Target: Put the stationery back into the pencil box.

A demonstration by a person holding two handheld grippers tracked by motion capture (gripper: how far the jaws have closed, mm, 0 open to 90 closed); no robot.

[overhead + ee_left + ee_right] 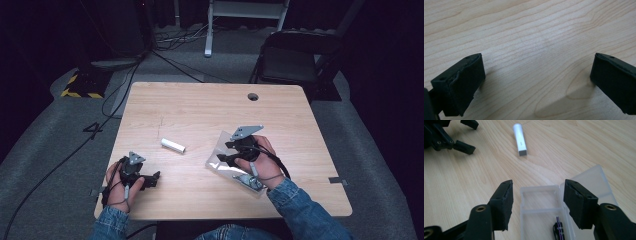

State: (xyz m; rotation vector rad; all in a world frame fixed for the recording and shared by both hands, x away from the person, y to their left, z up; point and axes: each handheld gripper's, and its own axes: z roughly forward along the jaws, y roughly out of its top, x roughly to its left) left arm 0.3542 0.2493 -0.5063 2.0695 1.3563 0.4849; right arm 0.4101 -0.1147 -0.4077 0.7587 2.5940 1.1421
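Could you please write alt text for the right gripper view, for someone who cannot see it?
The right gripper hangs with open jaws over an open clear plastic case on a wooden table; a small dark item lies inside the case. Beyond, a white tube lies on the wood, and the left gripper sits at the upper left.
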